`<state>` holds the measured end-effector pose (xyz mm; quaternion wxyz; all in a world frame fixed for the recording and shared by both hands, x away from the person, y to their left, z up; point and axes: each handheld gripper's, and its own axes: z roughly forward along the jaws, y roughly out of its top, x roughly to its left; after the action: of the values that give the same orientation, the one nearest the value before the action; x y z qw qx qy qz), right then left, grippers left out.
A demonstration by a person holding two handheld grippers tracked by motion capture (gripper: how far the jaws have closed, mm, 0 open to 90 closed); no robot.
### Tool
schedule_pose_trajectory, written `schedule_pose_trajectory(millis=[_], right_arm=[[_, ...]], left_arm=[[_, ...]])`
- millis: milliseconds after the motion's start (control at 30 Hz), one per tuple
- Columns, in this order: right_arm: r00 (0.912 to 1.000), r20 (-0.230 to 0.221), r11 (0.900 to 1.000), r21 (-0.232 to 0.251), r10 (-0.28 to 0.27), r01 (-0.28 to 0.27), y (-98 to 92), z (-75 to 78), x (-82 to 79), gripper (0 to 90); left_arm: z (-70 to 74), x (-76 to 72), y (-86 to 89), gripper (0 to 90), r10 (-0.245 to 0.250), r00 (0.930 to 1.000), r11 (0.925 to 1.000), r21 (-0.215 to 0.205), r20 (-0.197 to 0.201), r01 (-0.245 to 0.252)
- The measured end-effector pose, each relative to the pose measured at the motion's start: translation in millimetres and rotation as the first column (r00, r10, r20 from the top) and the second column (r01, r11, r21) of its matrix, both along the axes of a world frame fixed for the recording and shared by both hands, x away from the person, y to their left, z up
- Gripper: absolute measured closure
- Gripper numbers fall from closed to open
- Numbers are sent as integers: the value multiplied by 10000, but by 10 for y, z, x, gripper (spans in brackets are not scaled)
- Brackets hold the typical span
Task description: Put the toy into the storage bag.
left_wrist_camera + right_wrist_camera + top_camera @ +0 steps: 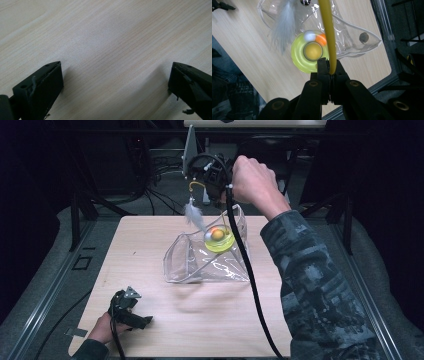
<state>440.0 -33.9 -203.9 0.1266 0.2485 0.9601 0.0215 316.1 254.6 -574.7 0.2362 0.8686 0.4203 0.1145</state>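
Yellow wand (327,32) clamped between the closed jaws of the right tool (329,67), raised above the far side of the bench (150,250). White feather (193,214) dangles from the wand's curved end, a small metal bead just above it. Below sits a round yellow-green toy (219,240) with an orange ball at its middle, resting on or inside a clear plastic bag (200,265); which, cannot tell. Bag lies mid-bench, crumpled. Left tool (131,309) rests low at the near left corner, jaws spread wide over bare wood, holding nothing.
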Motion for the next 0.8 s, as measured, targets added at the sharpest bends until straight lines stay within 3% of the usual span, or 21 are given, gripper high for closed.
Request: schedule_pose_trajectory(millis=[400, 800], right_arm=[[9981, -190, 9972, 450, -594, 602, -25, -165, 287, 881], [9958, -532, 9950, 640, -738, 772, -27, -418, 465, 880]], left_arm=[[-1, -2, -3, 0, 37, 10000, 10000, -23, -11, -37], [-2, -2, -4, 0, 58, 10000, 10000, -45, -3, -58]])
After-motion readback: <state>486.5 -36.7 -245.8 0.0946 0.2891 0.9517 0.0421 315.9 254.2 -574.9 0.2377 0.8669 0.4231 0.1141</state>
